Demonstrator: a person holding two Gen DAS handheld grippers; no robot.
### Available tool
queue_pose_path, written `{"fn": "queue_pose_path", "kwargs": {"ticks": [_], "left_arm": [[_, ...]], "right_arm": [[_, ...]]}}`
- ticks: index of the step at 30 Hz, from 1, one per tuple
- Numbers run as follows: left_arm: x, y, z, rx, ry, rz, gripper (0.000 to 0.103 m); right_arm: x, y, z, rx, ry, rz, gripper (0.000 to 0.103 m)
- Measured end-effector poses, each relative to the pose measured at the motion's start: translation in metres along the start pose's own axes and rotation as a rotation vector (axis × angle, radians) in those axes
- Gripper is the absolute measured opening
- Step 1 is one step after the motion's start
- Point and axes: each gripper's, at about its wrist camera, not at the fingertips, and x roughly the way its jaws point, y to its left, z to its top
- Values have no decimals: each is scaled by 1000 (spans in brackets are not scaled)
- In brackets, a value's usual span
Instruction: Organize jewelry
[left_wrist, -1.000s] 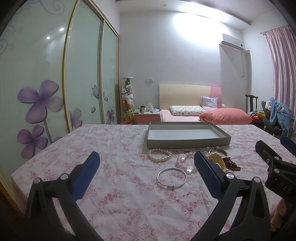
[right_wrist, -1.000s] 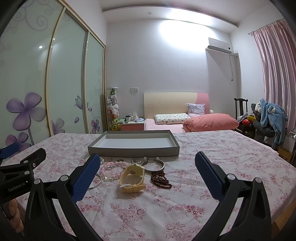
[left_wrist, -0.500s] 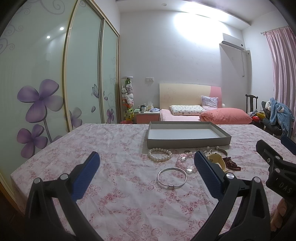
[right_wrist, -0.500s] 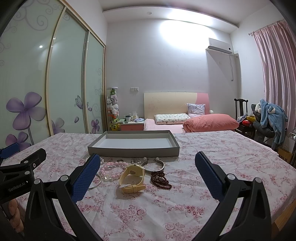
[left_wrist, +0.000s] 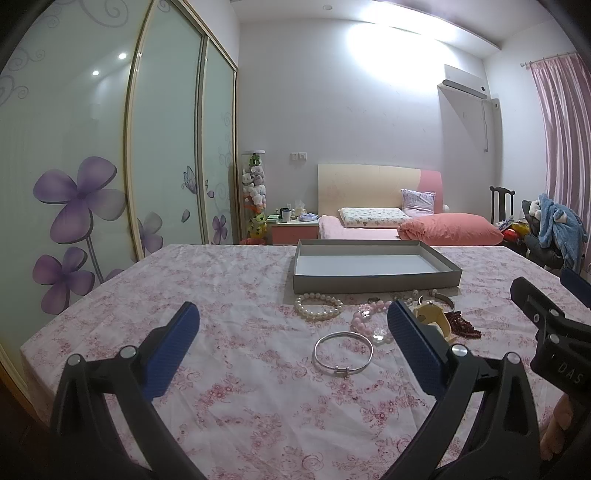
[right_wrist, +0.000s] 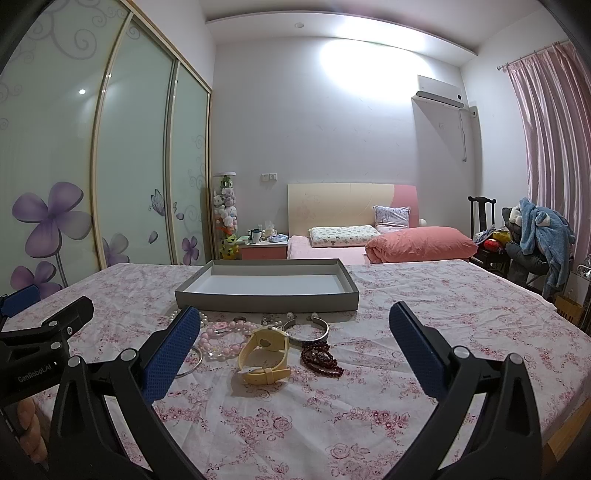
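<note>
Your left gripper (left_wrist: 291, 341) and right gripper (right_wrist: 295, 343) both hold their jaws wide and empty above the counter (left_wrist: 229, 288). The silver bangle (left_wrist: 342, 353), pearl bracelet (left_wrist: 318, 306) and yellow watch (right_wrist: 264, 350) lie just before the grey tray (right_wrist: 266, 298).

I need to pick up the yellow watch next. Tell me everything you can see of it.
The watch is pale yellow, seemingly plastic or rubber, with a round case and a buckled strap. It stands on its edge on the flowered cloth, strap looped, in front of the grey tray, between the pink beads and dark red beads. No tongs touch it.
</note>
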Motion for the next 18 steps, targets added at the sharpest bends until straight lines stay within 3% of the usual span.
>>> {"fn": "queue_pose_path", "kwargs": {"ticks": [15, 18], "left_arm": [[0, 0, 0, 0, 4, 0, 99], [1, -1, -12, 1, 7, 0, 99]], "right_arm": [[0, 0, -1, -1, 2, 0, 101], [0, 0, -1, -1, 2, -1, 101]]}}
